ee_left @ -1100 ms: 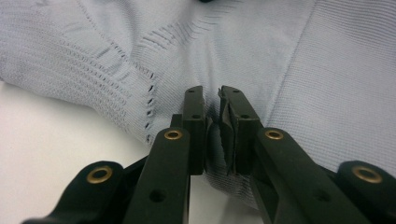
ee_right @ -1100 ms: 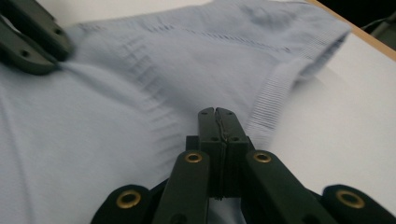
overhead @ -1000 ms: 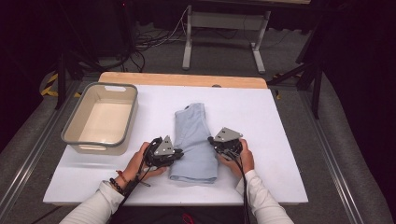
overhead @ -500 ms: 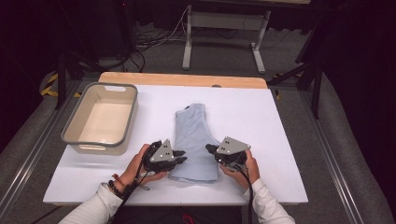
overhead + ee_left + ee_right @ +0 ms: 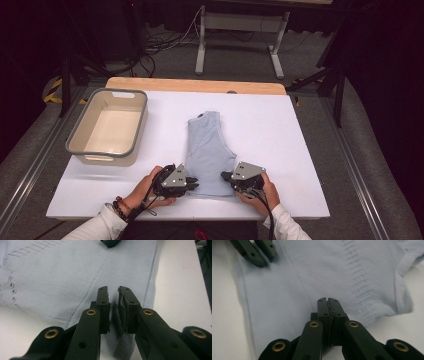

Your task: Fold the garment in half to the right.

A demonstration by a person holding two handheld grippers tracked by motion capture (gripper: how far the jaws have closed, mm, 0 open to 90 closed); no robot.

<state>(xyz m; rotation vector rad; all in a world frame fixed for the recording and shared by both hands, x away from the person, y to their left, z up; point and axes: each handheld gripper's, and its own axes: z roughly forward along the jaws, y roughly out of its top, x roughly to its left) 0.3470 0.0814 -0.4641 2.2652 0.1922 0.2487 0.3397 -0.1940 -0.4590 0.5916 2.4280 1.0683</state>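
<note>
A light blue knit garment lies folded flat in the middle of the white table, collar end away from me. My left gripper rests low over its near left corner; in the left gripper view the jaws have just been closing and stand a narrow gap apart over the cloth, with nothing pinched between them. My right gripper is at the near right corner; in the right gripper view it is shut tight above the hem, pointing at the left gripper.
A beige plastic bin stands on the left side of the table. A wooden strip runs along the far edge. Beyond the table are a metal stand and cables on the floor.
Both hands have slid toward me along the garment, from its middle to its near edge. The garment itself has stayed in place.
</note>
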